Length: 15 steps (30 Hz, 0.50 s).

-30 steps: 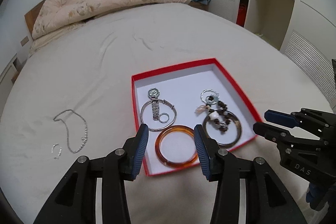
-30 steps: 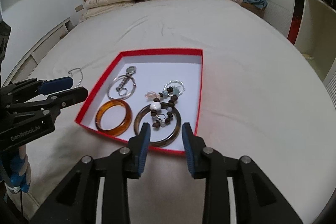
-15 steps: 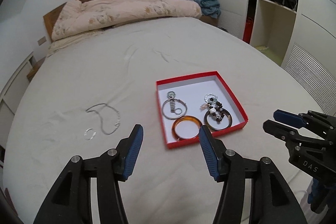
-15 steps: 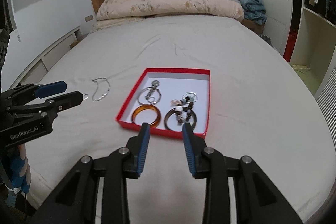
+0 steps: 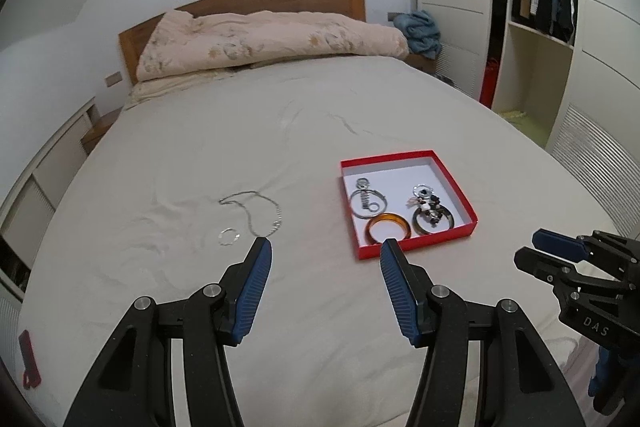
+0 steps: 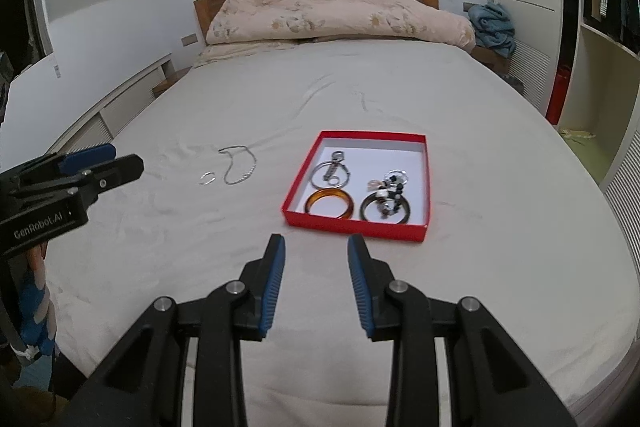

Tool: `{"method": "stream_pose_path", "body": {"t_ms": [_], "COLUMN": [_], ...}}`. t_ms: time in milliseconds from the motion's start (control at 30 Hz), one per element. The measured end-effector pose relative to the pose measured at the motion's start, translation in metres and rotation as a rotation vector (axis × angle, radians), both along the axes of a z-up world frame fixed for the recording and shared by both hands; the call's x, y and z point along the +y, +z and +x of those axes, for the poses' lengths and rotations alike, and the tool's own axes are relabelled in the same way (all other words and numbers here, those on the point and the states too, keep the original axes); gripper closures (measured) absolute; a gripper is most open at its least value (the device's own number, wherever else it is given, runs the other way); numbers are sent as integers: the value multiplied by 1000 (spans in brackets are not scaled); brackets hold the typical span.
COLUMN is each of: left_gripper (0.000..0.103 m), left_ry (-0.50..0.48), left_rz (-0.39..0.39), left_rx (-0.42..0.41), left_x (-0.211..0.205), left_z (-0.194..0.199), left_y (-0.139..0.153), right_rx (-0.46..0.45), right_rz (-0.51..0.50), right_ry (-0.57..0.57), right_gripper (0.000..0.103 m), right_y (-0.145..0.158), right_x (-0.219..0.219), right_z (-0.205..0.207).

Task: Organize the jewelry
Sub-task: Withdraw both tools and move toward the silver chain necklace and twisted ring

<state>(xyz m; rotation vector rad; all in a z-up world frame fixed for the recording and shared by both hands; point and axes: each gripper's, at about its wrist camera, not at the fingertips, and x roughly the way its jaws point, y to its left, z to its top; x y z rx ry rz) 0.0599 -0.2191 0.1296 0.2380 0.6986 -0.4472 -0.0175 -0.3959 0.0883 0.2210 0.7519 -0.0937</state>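
A red box (image 5: 470, 206) (image 6: 356, 226) lies on the bed and holds an amber bangle (image 5: 388, 224) (image 6: 329, 202), a dark bangle with beads (image 5: 433, 217) (image 6: 385, 207) and a silver hoop with a watch (image 5: 366, 201) (image 6: 331, 173). A silver chain (image 5: 260, 211) (image 6: 239, 167) and a small ring (image 5: 228, 236) (image 6: 207, 178) lie on the sheet left of the box. My left gripper (image 5: 325, 254) is open and empty, held back from the box. My right gripper (image 6: 316, 247) is open and empty, near the box's front edge.
A folded quilt (image 5: 272, 39) (image 6: 340, 15) lies against the wooden headboard. A wardrobe (image 5: 560, 7) stands at the right. A blue cloth (image 5: 418, 29) sits by the bed's far right corner. The bed's front edge is close below both grippers.
Both grippers have pulled back and up from the box, which now looks smaller and farther away. The left gripper's jaws have opened wider. The jewelry has not moved.
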Motion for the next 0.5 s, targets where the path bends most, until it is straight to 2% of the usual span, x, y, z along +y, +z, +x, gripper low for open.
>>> {"method": "stream_pose_path", "body": {"t_ms": [500], "left_gripper": [47], "left_ry": [117], "left_rz": [-31], "left_rx": [-29], "left_x": [64], "left_z": [-7], "left_y": [12], "right_rx": [-7], "right_rz": [-24], "right_ry": [86], "right_gripper": [72], "right_y": [14], "right_x": [51], "right_z": [-2]}}
